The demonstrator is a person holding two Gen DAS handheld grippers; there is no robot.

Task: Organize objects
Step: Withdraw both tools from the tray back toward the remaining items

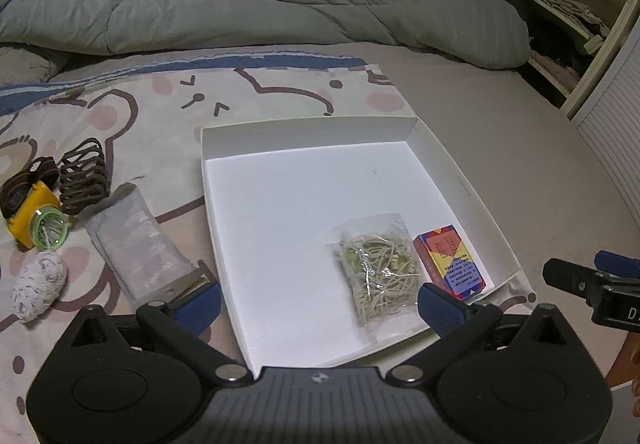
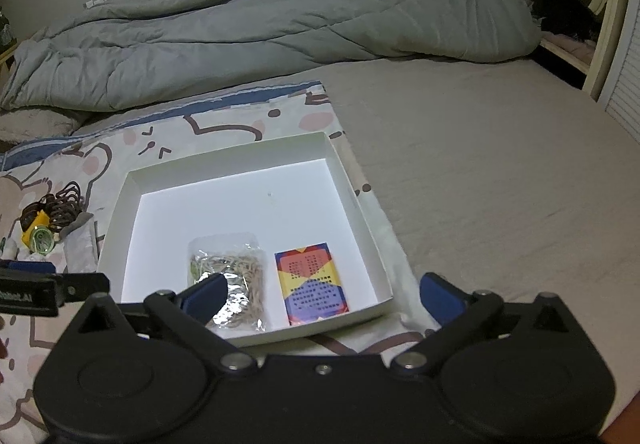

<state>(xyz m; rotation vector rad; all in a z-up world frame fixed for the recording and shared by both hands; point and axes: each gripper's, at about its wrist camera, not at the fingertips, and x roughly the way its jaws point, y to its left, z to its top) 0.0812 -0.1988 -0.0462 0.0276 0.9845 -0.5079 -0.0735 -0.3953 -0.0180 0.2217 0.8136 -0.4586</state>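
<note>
White tray [image 1: 224, 180] on the bed holds a rubber-band bag [image 1: 376, 268] and colourful box [image 1: 450, 264], just ahead of 2 empty grippers, left [image 1: 316, 304] and right [image 2: 324, 296], jaws spread wide.

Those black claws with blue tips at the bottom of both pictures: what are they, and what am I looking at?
They are two hand-held grippers; a person holds one in each hand, and each carries a wide-angle camera looking along its fingers. One picture is from the left gripper, the other from the right gripper. Both stand open and hold nothing.

Below them, on a bed, lies a shallow white box. Inside it are a clear bag of rubber bands and, beside it, a small colourful box.

Still outside, to the box's left, lie a yellow headlamp, a dark hair clip, a flat pouch and a white speckled bundle.
</note>
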